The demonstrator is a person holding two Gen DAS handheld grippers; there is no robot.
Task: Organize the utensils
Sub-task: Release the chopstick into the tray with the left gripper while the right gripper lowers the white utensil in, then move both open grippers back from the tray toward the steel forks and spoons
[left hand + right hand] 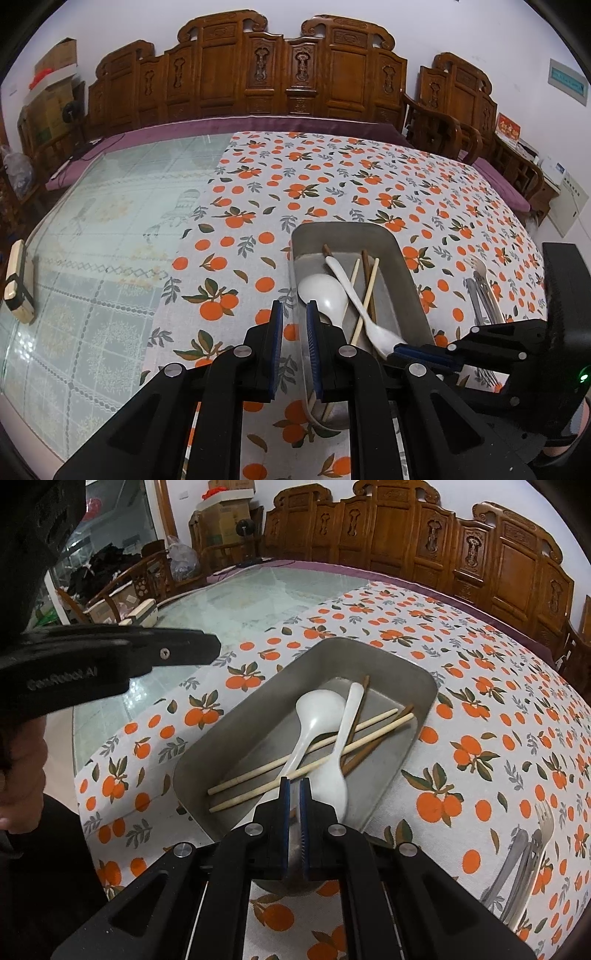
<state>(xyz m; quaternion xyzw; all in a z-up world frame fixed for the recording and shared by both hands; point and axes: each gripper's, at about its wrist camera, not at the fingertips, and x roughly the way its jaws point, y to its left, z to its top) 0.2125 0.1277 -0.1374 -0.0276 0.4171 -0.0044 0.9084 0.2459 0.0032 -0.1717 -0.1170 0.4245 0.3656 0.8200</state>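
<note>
Right hand-held gripper, jaws narrow, over the tray; left hand-held gripper narrow, empty. Forks: stiff, slippery; grasp mid-handle.

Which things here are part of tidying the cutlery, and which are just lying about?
Part of the job:
metal tray
white spoons
chopsticks
metal forks on the tablecloth

Just lying about:
small cream box on the glass
carved wooden bench
cardboard boxes

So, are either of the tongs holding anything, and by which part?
Left tongs hold nothing; they are open astride the tray rim. Right tongs sit at the white spoon bowl; a grip cannot be told.
</note>
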